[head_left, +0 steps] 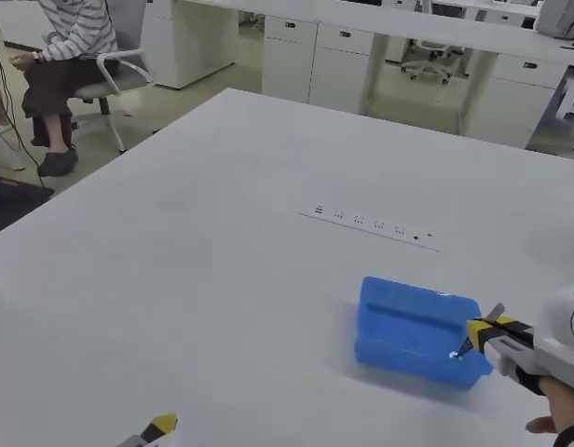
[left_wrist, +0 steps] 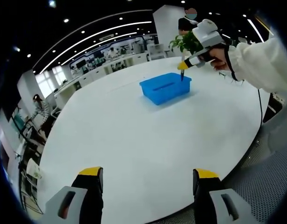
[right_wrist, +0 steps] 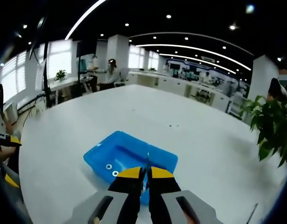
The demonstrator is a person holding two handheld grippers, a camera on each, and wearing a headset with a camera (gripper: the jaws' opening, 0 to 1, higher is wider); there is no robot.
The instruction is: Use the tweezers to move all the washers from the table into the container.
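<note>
Washers [right_wrist: 108, 166]: two counted, small silvery metal rings, lying close together on the floor of the one shallow rectangular blue plastic container [right_wrist: 99, 156], toward its near left part as seen from the right gripper view. One pair of slim metal tweezers [right_wrist: 147, 164], clamped between the almost closed yellow-tipped jaws of the right gripper [right_wrist: 145, 171] and pointing down into the container, tip just beside the two washers; cannot tell whether tip and floor touch. From the head view, same right gripper [head_left: 473, 331] poised at the container's [head_left: 399, 312] near right corner, held by one hand, with the tweezers [head_left: 461, 347] reaching inside the walls. Left gripper [left_wrist: 149, 172] well apart from the container [left_wrist: 164, 87], jaws spread wide with nothing between them, hovering above the near edge of the large round-cornered white table [left_wrist: 134, 135]; one yellow tip of it [head_left: 161, 426] low in the head view. Beyond the container, one flat white socket strip [head_left: 371, 226] set in the tabletop. Far past the container, one seated person [head_left: 73, 37] on one grey office chair [head_left: 119, 70]. Behind the container in the left gripper view, one green leafy plant [left_wrist: 185, 43].
</note>
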